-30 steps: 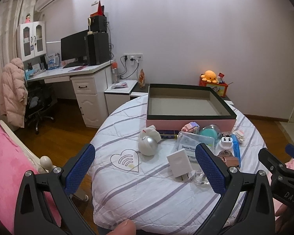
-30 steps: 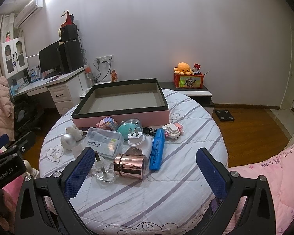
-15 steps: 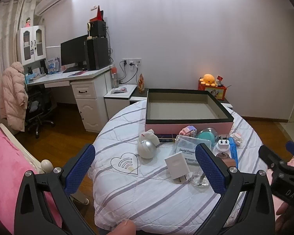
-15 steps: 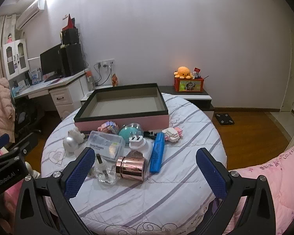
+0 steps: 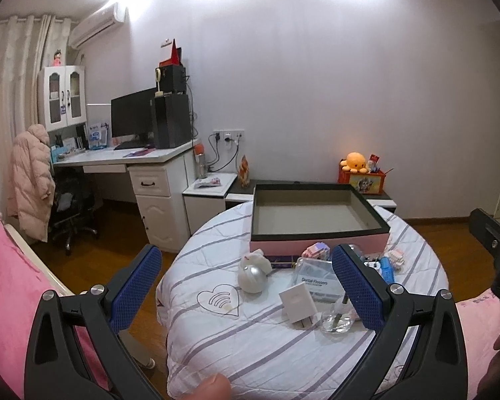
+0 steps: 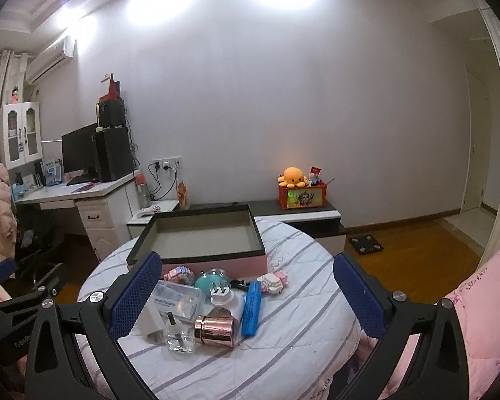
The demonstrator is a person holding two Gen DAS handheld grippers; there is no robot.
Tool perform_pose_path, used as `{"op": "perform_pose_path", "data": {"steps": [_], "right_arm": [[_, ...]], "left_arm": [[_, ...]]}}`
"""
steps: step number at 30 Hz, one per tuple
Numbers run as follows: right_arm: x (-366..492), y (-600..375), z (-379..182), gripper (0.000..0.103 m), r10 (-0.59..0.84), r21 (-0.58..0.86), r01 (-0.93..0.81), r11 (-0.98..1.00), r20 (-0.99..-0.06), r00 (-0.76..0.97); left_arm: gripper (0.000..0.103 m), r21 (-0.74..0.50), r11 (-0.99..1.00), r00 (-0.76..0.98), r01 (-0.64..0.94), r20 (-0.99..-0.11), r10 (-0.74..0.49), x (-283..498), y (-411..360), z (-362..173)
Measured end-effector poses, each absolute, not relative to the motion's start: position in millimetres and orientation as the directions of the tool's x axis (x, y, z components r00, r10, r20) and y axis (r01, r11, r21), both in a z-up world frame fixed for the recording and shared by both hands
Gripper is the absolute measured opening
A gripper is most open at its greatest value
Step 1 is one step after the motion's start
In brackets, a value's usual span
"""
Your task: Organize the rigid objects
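Right wrist view | both grippers' jaws are held spread, nothing gripped | risk: bottle (image 6: 179,335) or cup (image 6: 216,330) could be toppled in crowded clutter before box (image 6: 196,233).

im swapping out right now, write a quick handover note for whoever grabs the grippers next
Left gripper: open, holding nothing, hovering short of the table.
Right gripper: open, holding nothing, also back from the items.
Pink box: open and empty, at the far side of the round table.
In front of the box, all loose on the cloth: blue marker, rose-gold cup on its side, small glass bottle, dental flossers box, two white plug adapters, teal ball, silver ball, block toys.
Done: nothing boxed.
Left: every item, it seems.
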State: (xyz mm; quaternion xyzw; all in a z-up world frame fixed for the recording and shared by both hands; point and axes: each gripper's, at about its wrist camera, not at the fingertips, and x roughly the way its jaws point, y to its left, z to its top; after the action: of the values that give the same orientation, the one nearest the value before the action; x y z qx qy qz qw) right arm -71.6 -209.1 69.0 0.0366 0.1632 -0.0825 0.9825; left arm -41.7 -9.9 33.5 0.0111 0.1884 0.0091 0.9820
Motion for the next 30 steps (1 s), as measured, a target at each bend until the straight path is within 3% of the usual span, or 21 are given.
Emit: {"op": "perform_pose_path", "data": {"steps": [30], "right_arm": [[-72.7,-203.7,68.1,0.103,-0.148,0.021,0.164,0.986,-0.327,0.933]], "left_arm": [[0.103,0.014,1.000,0.933,-0.008,-0.360,0.012,-44.6,-8.2,33.3]]}}
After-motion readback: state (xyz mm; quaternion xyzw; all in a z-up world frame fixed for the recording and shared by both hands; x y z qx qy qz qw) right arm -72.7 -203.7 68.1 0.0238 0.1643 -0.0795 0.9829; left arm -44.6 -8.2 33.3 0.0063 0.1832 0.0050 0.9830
